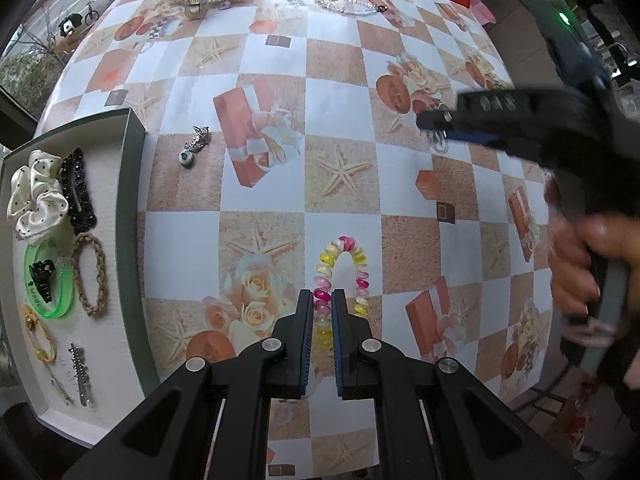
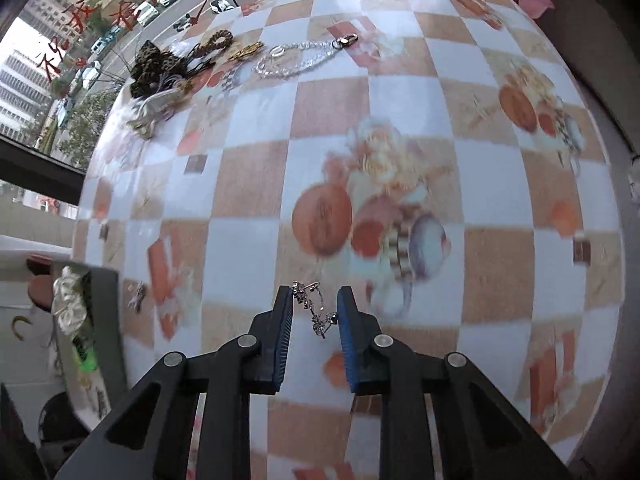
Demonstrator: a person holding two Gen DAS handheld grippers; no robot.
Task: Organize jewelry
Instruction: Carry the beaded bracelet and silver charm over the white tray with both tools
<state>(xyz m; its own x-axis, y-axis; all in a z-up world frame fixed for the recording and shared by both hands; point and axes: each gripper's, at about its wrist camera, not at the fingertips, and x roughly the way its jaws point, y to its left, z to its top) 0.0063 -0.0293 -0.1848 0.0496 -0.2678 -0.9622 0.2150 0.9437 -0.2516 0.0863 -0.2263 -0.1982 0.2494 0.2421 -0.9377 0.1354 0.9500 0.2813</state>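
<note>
Two tools are over the checkered desk point(image 1: 272, 92). The left tool point(image 1: 322, 300) has its jaws nearly together, pinching one side of a pastel spiral hair tie point(image 1: 340, 276) whose loop arches forward from the fingertips and lies on the desk. To this tool's left sits a shallow green-walled tray point(image 1: 130, 216) holding a white dotted scrunchie point(image 1: 36, 196), a black beaded clip point(image 1: 78, 188), a braided tan band point(image 1: 91, 276), a green bangle point(image 1: 56, 304) with a small black claw clip point(image 1: 42, 278) on it, a gold piece point(image 1: 38, 336) and a silver barrette point(image 1: 82, 376). Ahead and slightly left of the tool, just beside the tray's far corner, lies a small silver charm point(image 1: 194, 148).

The right tool point(image 2: 314, 294) has its jaws parted, and a thin silver chain point(image 2: 314, 310) hangs between the pads, caught against them and lifted off the desk; whether the grip is firm cannot be told. Far ahead of it, to the left, a heap of hair accessories point(image 2: 160, 68) and a clear beaded chain point(image 2: 296, 60) rest near the desk's far edge.
</note>
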